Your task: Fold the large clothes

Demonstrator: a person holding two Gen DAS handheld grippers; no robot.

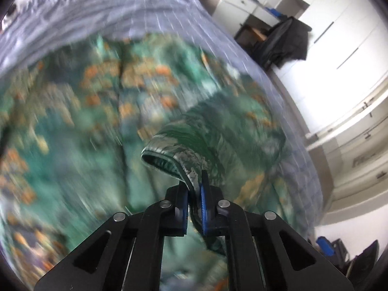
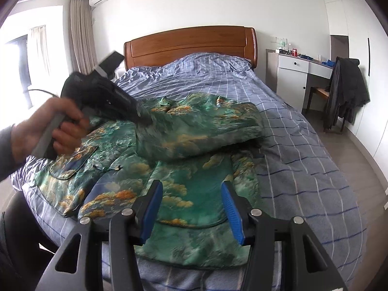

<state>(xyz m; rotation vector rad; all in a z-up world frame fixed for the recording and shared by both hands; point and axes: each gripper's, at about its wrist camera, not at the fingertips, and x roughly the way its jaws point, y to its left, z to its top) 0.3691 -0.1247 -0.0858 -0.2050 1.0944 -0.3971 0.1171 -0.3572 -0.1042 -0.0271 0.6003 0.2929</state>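
A green jacket (image 2: 194, 194) printed with orange clouds lies spread on the bed, one sleeve (image 2: 201, 131) folded across its chest. In the left wrist view my left gripper (image 1: 194, 186) is shut on that sleeve's cuff (image 1: 167, 155), the fabric pinched between the blue pads. The rest of the jacket (image 1: 84, 121) is blurred below it. The right wrist view shows the left gripper (image 2: 145, 121) in a person's hand (image 2: 48, 131), its tip at the sleeve. My right gripper (image 2: 191, 186) hovers open over the jacket's lower part, with nothing pressed between its fingers.
The bed carries a blue checked duvet (image 2: 303, 169) and has a wooden headboard (image 2: 191, 41). At the right stand a white desk (image 2: 295, 72) and a chair draped with a black coat (image 2: 344, 92). Bare floor (image 2: 359, 160) runs along the bed's right side. Curtains (image 2: 80, 36) hang at the left.
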